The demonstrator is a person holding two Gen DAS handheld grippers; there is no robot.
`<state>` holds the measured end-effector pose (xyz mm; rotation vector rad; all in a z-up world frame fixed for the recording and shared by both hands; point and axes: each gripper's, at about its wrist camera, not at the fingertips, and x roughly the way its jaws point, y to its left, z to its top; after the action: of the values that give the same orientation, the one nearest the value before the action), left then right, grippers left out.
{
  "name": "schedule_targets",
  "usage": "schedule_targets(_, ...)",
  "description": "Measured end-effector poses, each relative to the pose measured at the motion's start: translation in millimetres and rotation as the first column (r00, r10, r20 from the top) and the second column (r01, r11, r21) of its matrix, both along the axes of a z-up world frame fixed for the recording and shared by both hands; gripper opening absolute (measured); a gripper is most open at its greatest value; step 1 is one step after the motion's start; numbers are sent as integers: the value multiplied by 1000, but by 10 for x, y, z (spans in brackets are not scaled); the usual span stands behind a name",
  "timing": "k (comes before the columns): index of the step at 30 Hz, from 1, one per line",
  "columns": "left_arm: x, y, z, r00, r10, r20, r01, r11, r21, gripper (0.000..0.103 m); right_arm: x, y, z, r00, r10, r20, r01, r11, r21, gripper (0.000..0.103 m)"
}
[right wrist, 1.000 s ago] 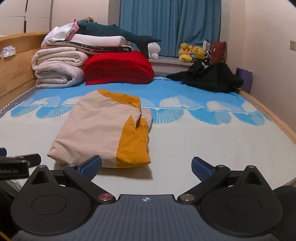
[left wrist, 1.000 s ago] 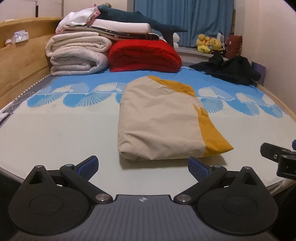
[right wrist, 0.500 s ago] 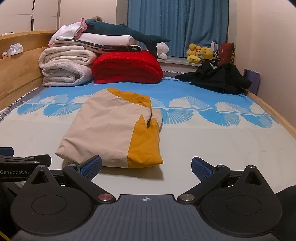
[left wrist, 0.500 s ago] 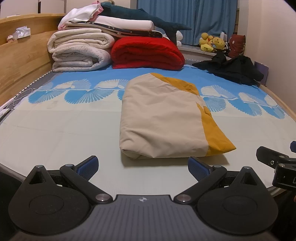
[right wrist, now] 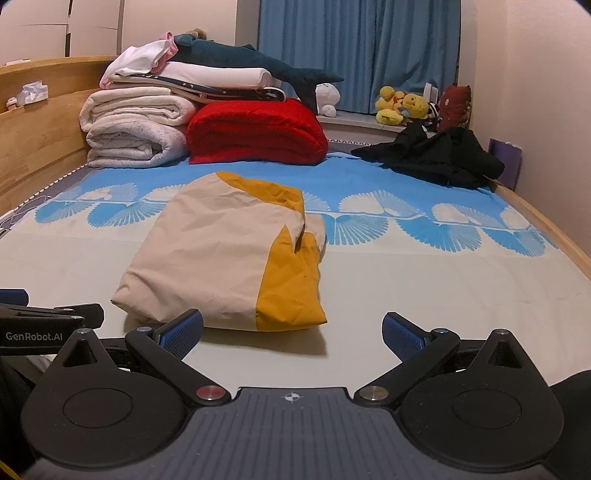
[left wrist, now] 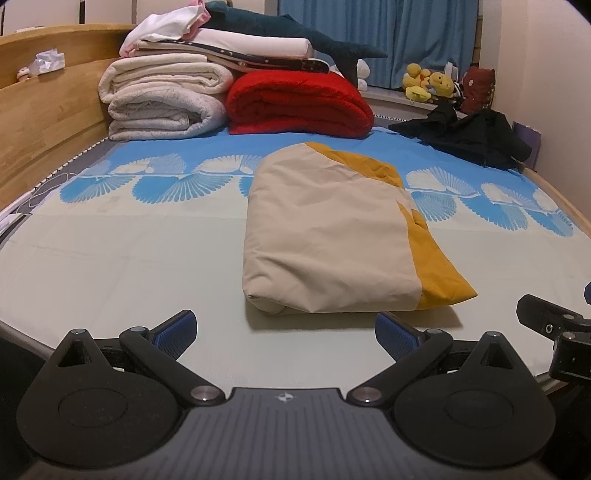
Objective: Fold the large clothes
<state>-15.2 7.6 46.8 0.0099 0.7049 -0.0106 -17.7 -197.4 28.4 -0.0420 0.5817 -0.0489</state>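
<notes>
A beige and mustard-yellow garment (left wrist: 332, 236) lies folded into a thick rectangle on the bed, its near edge just beyond my grippers; it also shows in the right wrist view (right wrist: 229, 258). My left gripper (left wrist: 286, 334) is open and empty, in front of the garment's near edge. My right gripper (right wrist: 293, 334) is open and empty, in front of the garment's yellow corner. Each gripper shows at the edge of the other's view.
A bed sheet (left wrist: 110, 258) with blue fan prints covers the bed. Folded white blankets (left wrist: 166, 99), a red blanket (left wrist: 295, 103) and a plush shark (left wrist: 295, 35) are stacked at the head. A black garment (left wrist: 469, 138) lies at the far right. A wooden side rail (left wrist: 44, 122) is on the left.
Both grippers have drawn back and risen a little from the folded garment, staying open. The garment has not moved.
</notes>
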Motion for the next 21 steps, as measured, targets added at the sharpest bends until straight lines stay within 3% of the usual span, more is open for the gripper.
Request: schedule_targets(21, -4, -31, -1, 1000, -14, 2, 14, 1000, 7, 103, 2, -8, -10, 1000, 10, 0, -10, 1000, -5, 102)
